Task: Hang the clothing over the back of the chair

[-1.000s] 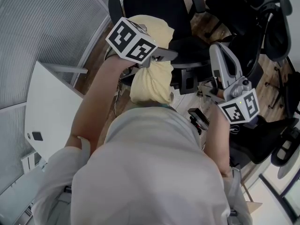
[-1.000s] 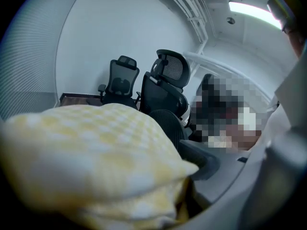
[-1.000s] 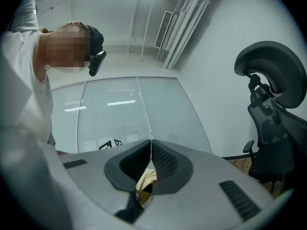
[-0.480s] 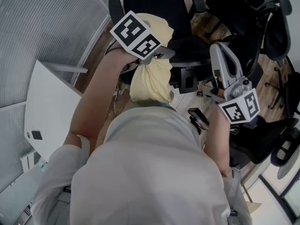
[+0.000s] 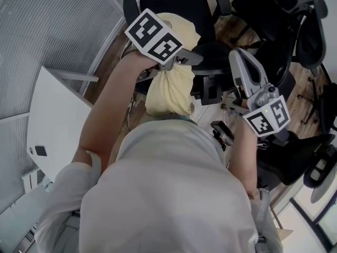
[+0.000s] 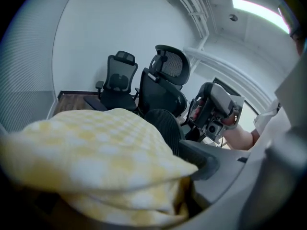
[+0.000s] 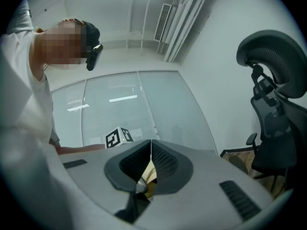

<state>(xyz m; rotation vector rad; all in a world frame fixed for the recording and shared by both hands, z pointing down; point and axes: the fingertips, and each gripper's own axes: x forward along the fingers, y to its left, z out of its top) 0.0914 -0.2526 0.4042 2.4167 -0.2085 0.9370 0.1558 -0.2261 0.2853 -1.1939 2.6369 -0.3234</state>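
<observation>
Now my left gripper point(image 5: 176, 65) is clamped on the yellow checked clothing point(image 5: 171, 91), which is bunched over the black chair point(image 5: 176, 7). My right gripper point(image 5: 239, 57), to its right, is closed and empty. Compared with one second ago, the left one sits slightly farther.

Head camera looks steeply down — all views share chairs point(image 5: 176, 7).

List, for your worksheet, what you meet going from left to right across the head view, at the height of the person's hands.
white table → yellow clothing → right tool → black mesh chair back
</observation>
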